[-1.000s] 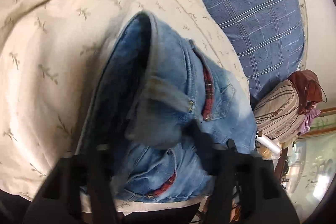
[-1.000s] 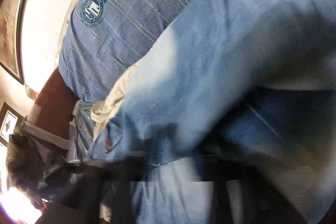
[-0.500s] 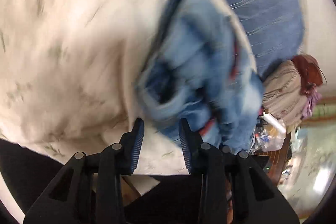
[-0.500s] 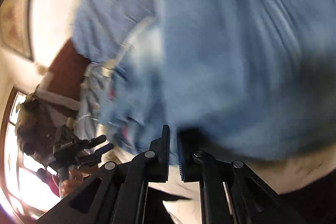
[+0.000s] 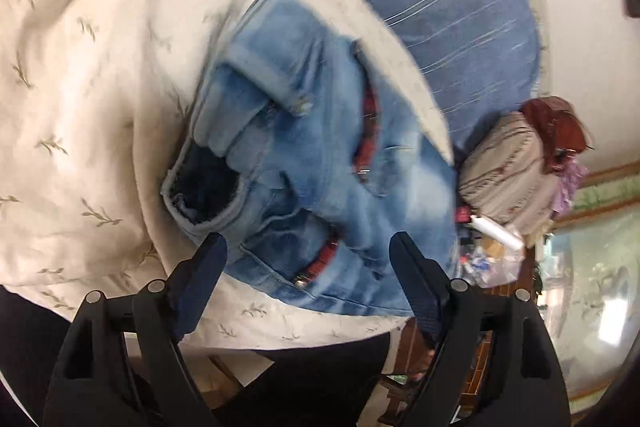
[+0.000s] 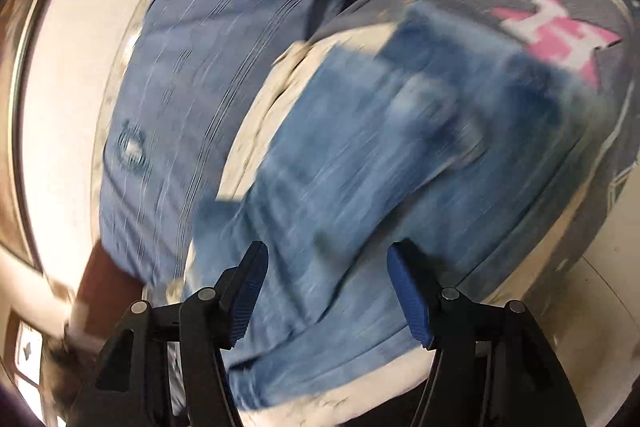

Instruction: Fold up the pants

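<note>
Light blue jeans (image 5: 316,163) with red plaid pocket trim lie folded into a compact bundle on a cream leaf-print blanket (image 5: 88,99). My left gripper (image 5: 308,267) is open and empty, a little above the near edge of the bundle. In the right wrist view the jeans (image 6: 360,195) fill the middle, blurred by motion. My right gripper (image 6: 328,291) is open and empty, just above the denim.
A blue plaid pillow (image 5: 452,11) lies beyond the jeans. A striped beige bag (image 5: 504,171) and clutter sit at the bed's far right. A grey cover with a pink star (image 6: 560,31) lies behind the jeans. The bed edge is near me.
Both grippers let go of the jeans, pulled back and opened wide. The jeans now lie folded on the blanket. Both cameras are still moving.
</note>
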`<state>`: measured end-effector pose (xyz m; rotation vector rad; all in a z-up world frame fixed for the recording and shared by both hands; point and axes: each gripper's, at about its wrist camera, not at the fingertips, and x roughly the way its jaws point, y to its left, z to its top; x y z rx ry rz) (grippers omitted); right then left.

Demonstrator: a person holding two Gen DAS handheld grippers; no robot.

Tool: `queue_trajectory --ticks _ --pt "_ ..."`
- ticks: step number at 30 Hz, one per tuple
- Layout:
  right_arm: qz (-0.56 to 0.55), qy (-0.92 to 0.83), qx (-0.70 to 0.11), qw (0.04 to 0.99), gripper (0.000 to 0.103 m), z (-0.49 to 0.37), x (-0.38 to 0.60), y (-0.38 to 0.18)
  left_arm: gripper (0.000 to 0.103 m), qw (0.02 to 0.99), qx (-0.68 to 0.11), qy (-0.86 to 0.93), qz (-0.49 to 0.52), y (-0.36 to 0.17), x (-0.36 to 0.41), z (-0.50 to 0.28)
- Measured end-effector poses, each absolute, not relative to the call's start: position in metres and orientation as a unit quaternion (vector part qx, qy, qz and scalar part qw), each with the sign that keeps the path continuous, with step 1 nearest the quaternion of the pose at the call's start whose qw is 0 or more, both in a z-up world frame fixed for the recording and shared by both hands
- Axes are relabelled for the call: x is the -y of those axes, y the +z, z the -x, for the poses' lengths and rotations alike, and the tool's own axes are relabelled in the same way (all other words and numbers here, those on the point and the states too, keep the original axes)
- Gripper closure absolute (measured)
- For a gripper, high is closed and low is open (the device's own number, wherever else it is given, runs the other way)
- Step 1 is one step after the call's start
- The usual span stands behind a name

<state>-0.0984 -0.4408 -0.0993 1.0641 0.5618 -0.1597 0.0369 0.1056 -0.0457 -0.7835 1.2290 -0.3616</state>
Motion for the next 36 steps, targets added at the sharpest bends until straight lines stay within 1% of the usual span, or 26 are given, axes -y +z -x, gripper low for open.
queue_trajectory --ticks 4,5,6,7,8,9,12,14,17,20,21,22,23,26,27,28,29,30,31,34,35,36 --pt "-0.506 -0.068 -0.246 0.824 0.039 0.085 0.457 -0.101 0.019 0.722 -0.574 -0.147 0.358 -0.054 -0.091 -0.056" --pt "-0.504 -0.069 -0.241 0.827 0.046 0.081 0.46 -0.1 0.021 0.719 -0.575 -0.15 0.362 -0.052 -0.087 -0.064" --pt "-0.5 -0.072 -0.242 0.828 0.069 0.075 0.461 -0.098 0.037 0.72 -0.573 -0.154 0.361 -0.048 -0.083 -0.07" --pt "-0.496 -0.074 -0.249 0.828 0.087 0.067 0.462 -0.095 0.071 0.722 -0.575 -0.152 0.353 -0.044 -0.079 -0.076" --pt "-0.494 -0.067 -0.247 0.831 0.099 0.061 0.465 -0.087 0.085 0.72 -0.579 -0.165 0.346 -0.037 -0.074 -0.084" --pt "-0.489 -0.06 -0.227 0.84 0.099 0.064 0.468 -0.073 0.09 0.72 -0.579 -0.17 0.342 -0.033 -0.071 -0.087" --pt "-0.448 -0.048 -0.169 0.876 0.101 0.093 0.477 -0.031 0.09 0.747 -0.554 -0.175 0.324 -0.005 -0.072 -0.078" --pt "-0.423 -0.062 -0.146 0.892 0.101 0.117 0.483 -0.014 0.09 0.755 -0.544 -0.194 0.311 0.006 -0.073 -0.061" --pt "-0.418 -0.104 -0.179 0.885 0.1 0.138 0.492 -0.038 0.09 0.739 -0.563 -0.218 0.301 -0.011 -0.067 -0.035" --pt "-0.451 -0.144 -0.237 0.848 0.1 0.146 0.5 -0.096 0.09 0.724 -0.61 -0.185 0.263 -0.058 -0.053 -0.025" --pt "-0.473 -0.151 -0.252 0.831 0.098 0.146 0.502 -0.115 0.089 0.71 -0.627 -0.175 0.268 -0.075 -0.053 -0.024" --pt "-0.493 -0.151 -0.255 0.818 0.095 0.147 0.503 -0.128 0.089 0.693 -0.637 -0.171 0.291 -0.091 -0.057 -0.026" --pt "-0.506 -0.148 -0.245 0.814 0.096 0.151 0.503 -0.133 0.089 0.686 -0.636 -0.174 0.308 -0.094 -0.062 -0.027" --pt "-0.514 -0.163 -0.229 0.811 0.084 0.161 0.506 -0.125 0.088 0.678 -0.636 -0.186 0.317 -0.087 -0.07 -0.029" --pt "-0.498 -0.192 -0.228 0.814 0.074 0.167 0.508 -0.114 0.085 0.683 -0.633 -0.193 0.309 -0.082 -0.072 -0.026" --pt "-0.483 -0.222 -0.223 0.817 0.07 0.174 0.509 -0.103 0.08 0.687 -0.631 -0.201 0.299 -0.078 -0.072 -0.023" --pt "-0.471 -0.241 -0.214 0.821 0.062 0.18 0.51 -0.094 0.077 0.697 -0.625 -0.212 0.283 -0.071 -0.075 -0.017" --pt "-0.454 -0.257 -0.201 0.829 0.062 0.187 0.51 -0.082 0.074 0.706 -0.616 -0.219 0.273 -0.064 -0.078 -0.01" --pt "-0.431 -0.268 -0.192 0.84 0.062 0.191 0.507 -0.066 0.069 0.715 -0.605 -0.228 0.267 -0.057 -0.084 -0.004" --pt "-0.368 -0.243 -0.209 0.873 0.059 0.17 0.487 -0.034 0.057 0.741 -0.564 -0.234 0.278 -0.038 -0.116 0.012" --pt "-0.349 -0.224 -0.223 0.882 0.055 0.154 0.476 -0.024 0.055 0.749 -0.55 -0.227 0.29 -0.032 -0.125 0.01" --pt "-0.331 -0.202 -0.237 0.891 0.052 0.14 0.464 -0.018 0.047 0.755 -0.542 -0.219 0.297 -0.029 -0.133 0.007"
